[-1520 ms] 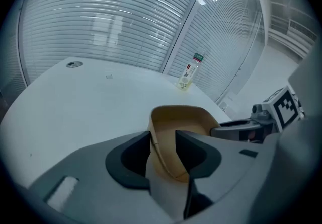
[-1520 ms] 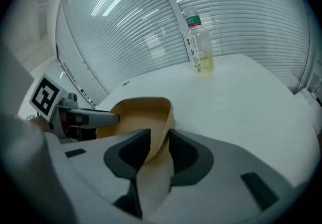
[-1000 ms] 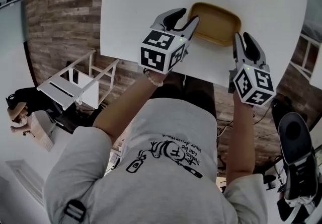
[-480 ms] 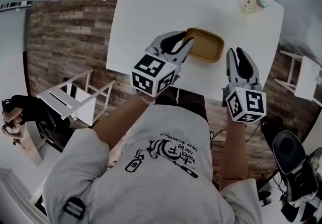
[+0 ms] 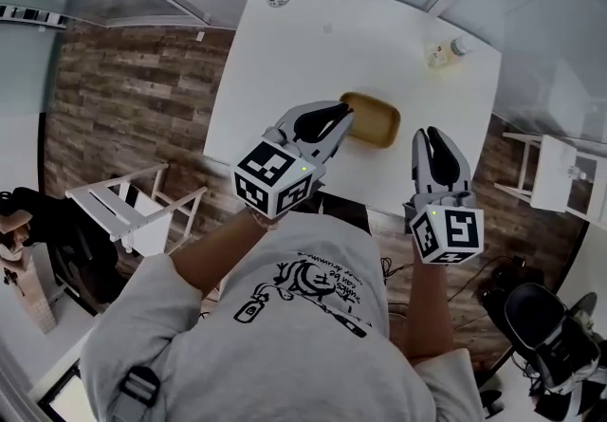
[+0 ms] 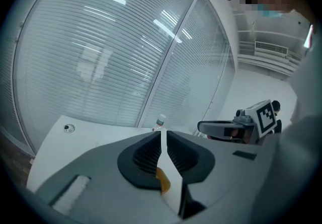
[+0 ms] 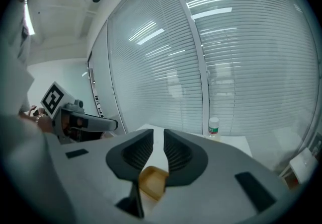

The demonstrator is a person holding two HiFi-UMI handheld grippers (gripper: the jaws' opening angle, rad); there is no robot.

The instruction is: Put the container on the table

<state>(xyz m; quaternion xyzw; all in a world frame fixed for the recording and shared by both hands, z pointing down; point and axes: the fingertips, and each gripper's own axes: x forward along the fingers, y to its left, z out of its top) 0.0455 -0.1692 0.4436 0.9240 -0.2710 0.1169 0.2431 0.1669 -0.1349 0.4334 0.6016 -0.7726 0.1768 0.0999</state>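
Both grippers hang over the table's (image 5: 303,50) near edge: left gripper (image 5: 341,113) jaws closing to a thin slit with nothing between them, right gripper (image 5: 430,136) jaws slightly apart, also empty. Container (image 5: 372,119) lies flat on the table, close to that near edge; bottle (image 5: 444,52) at the table's far side. Risk, as judged: placement looks done, but a low left-gripper sweep could catch the rim and knock the container off the table.

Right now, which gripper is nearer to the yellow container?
Left. The left gripper, jaws closing, nothing between them, hangs over the container's left end; the right gripper is off its right end, clear of it.
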